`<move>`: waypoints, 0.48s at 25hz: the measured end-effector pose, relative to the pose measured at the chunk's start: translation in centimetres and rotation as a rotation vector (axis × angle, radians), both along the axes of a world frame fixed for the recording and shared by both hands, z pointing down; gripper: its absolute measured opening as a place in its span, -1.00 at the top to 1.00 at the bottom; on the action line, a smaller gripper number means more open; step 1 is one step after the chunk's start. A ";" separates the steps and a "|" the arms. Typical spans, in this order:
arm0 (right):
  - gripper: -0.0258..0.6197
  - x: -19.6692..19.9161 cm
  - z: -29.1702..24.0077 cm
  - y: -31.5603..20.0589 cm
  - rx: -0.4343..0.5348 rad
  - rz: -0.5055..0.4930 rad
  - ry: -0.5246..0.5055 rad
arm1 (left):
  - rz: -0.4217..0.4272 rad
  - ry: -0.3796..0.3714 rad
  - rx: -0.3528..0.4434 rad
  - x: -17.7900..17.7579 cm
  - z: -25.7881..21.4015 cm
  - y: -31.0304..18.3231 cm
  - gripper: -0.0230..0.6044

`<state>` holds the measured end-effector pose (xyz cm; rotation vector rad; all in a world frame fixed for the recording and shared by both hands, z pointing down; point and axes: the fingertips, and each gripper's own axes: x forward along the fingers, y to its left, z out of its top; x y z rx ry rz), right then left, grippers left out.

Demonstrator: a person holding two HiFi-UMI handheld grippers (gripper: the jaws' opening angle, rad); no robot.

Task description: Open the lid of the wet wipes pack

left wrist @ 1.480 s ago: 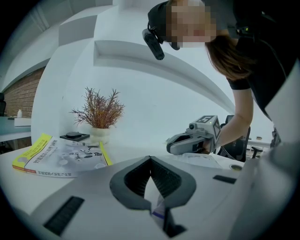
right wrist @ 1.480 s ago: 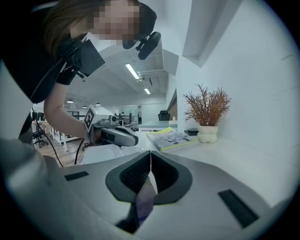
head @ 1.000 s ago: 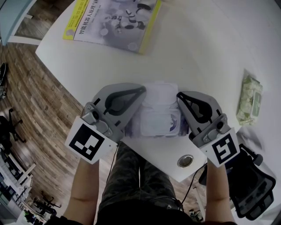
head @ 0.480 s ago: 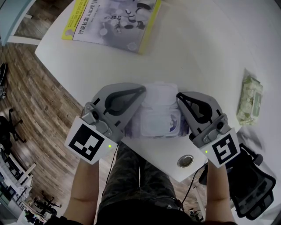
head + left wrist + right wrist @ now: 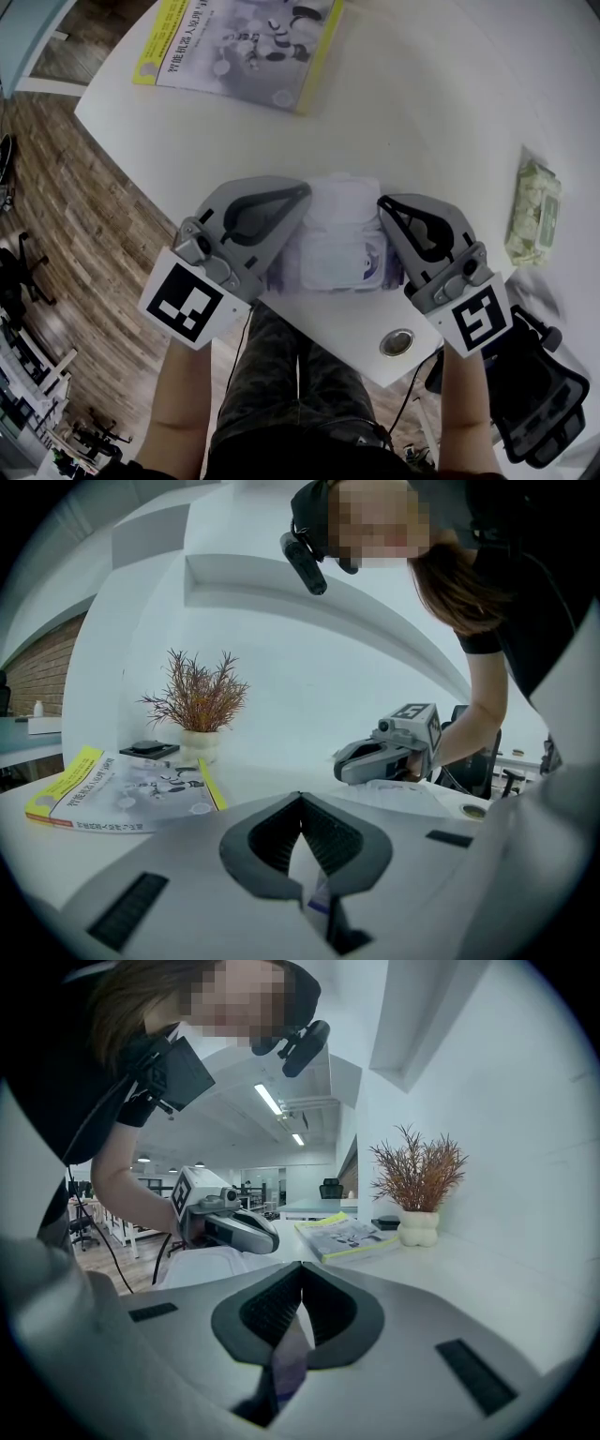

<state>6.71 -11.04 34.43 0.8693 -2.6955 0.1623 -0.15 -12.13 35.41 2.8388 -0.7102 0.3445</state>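
The white wet wipes pack (image 5: 336,234) lies near the front edge of the white table (image 5: 431,112), between my two grippers. Its lid (image 5: 367,264) is on the near right part of the top and lies flat. My left gripper (image 5: 302,193) is shut on the pack's left edge; a strip of white and purple film (image 5: 312,883) shows between its pads. My right gripper (image 5: 382,202) is shut on the pack's right edge, with purplish film (image 5: 286,1358) pinched in its jaws. Each gripper view shows the opposite gripper over the pack (image 5: 403,794) (image 5: 202,1265).
A yellow-edged book (image 5: 244,42) lies at the table's far left. A small green wipes pack (image 5: 532,208) sits at the right edge. A metal cable hole (image 5: 396,343) is in the near corner. A potted dry plant (image 5: 199,710) stands at the back. An office chair (image 5: 539,398) is right of the person.
Both grippers have stayed where they were, still shut on the pack's two edges. The lid area near the right gripper looks slightly flatter than before.
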 end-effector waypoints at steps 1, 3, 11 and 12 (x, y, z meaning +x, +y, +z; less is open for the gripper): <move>0.85 0.0 -0.1 0.0 0.005 0.005 -0.001 | -0.003 0.004 -0.001 0.0 0.0 0.0 0.89; 0.85 0.0 -0.1 -0.1 0.014 0.014 -0.002 | -0.012 0.014 -0.003 -0.1 -0.1 -0.1 0.89; 0.85 0.3 -0.5 0.2 0.020 0.032 -0.005 | -0.026 0.022 0.000 -0.4 -0.4 0.3 0.89; 0.85 0.3 -0.5 0.3 0.020 0.035 -0.005 | -0.028 0.024 0.001 -0.4 -0.5 0.3 0.89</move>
